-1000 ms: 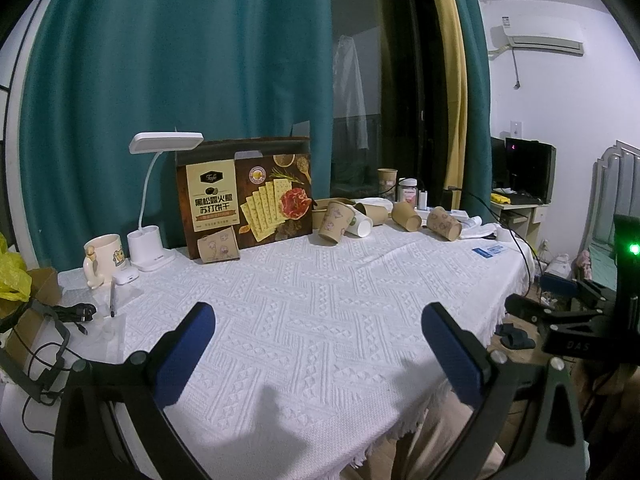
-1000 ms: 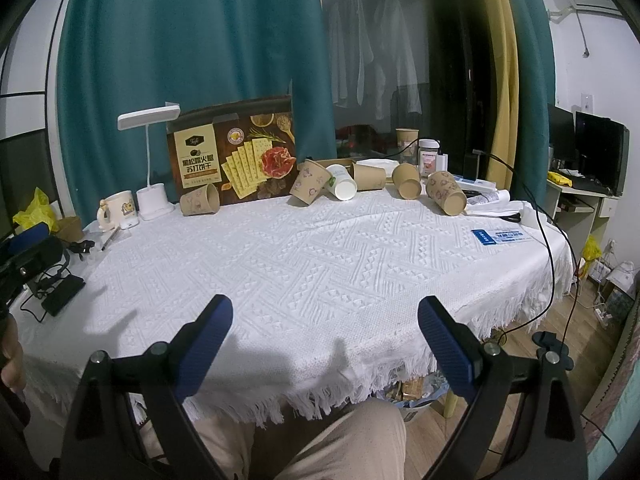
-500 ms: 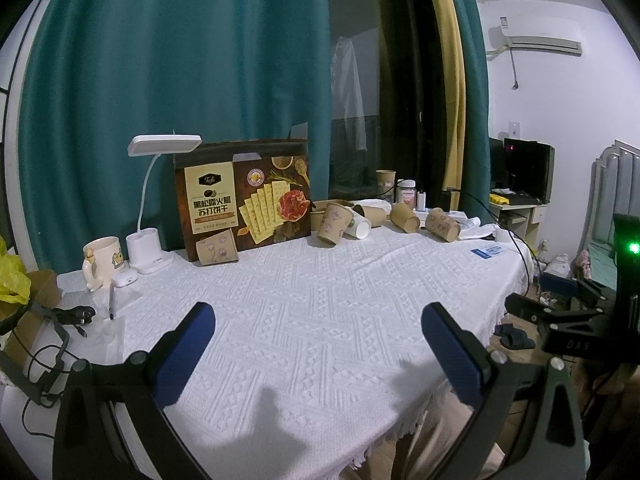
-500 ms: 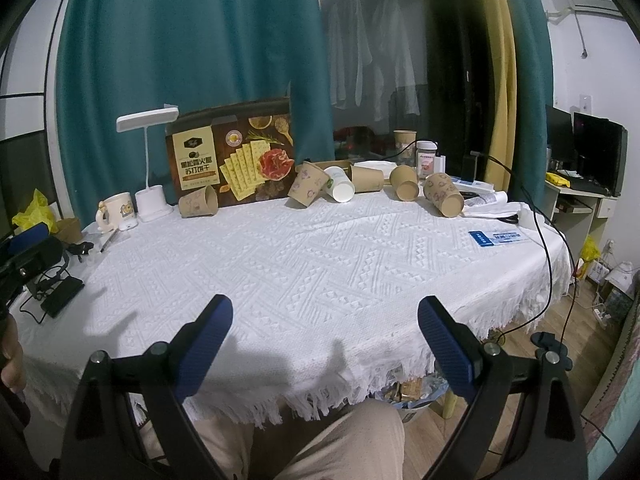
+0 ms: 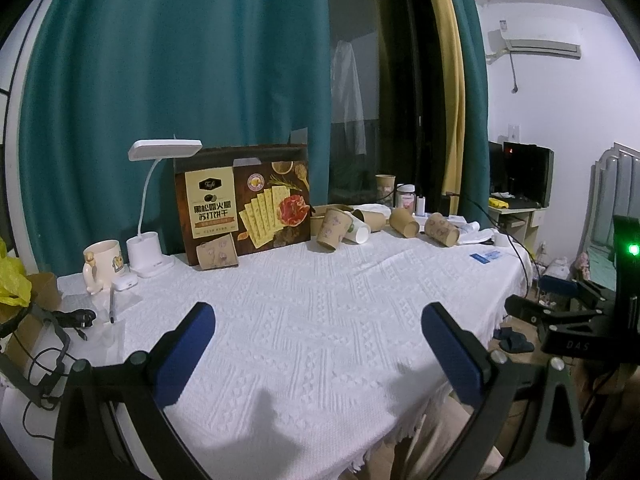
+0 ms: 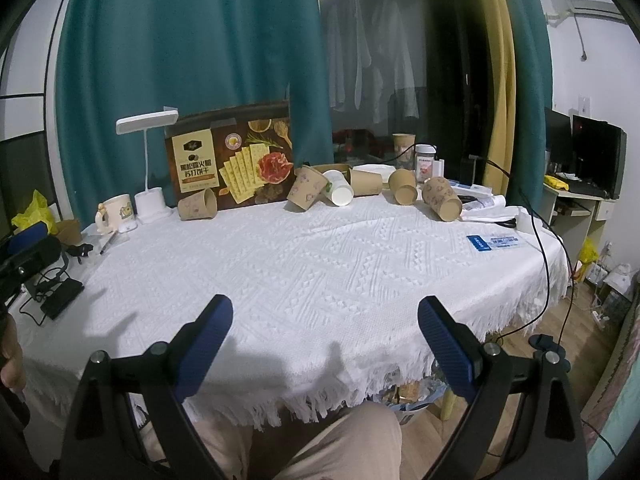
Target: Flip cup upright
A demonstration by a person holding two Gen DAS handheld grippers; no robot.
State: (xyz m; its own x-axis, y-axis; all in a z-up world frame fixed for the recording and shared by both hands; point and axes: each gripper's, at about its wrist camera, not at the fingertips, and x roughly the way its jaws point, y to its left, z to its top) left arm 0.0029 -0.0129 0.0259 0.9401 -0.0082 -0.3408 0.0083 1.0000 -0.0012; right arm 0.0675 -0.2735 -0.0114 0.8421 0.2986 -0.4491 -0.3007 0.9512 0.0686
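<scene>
Several brown paper cups lie on their sides at the far edge of the white tablecloth (image 6: 320,264). One cup (image 6: 198,204) lies alone in front of the cracker box (image 6: 232,160); it also shows in the left wrist view (image 5: 217,252). A tilted cup (image 6: 306,188) leans beside a white-mouthed cup (image 6: 339,188), with more cups to the right (image 6: 442,198). My left gripper (image 5: 320,344) is open and empty over the table's near part. My right gripper (image 6: 324,336) is open and empty above the fringed front edge.
A white desk lamp (image 6: 148,168), a cream mug (image 6: 116,212), a pen and cables stand at the left. An upright cup (image 6: 403,146) and a jar (image 6: 425,164) stand at the back. A blue card (image 6: 494,242) and a black cable lie at the right.
Both views shift only slightly; the cups and the box appear a little farther away. Both grippers stay open and nothing on the table has moved.
</scene>
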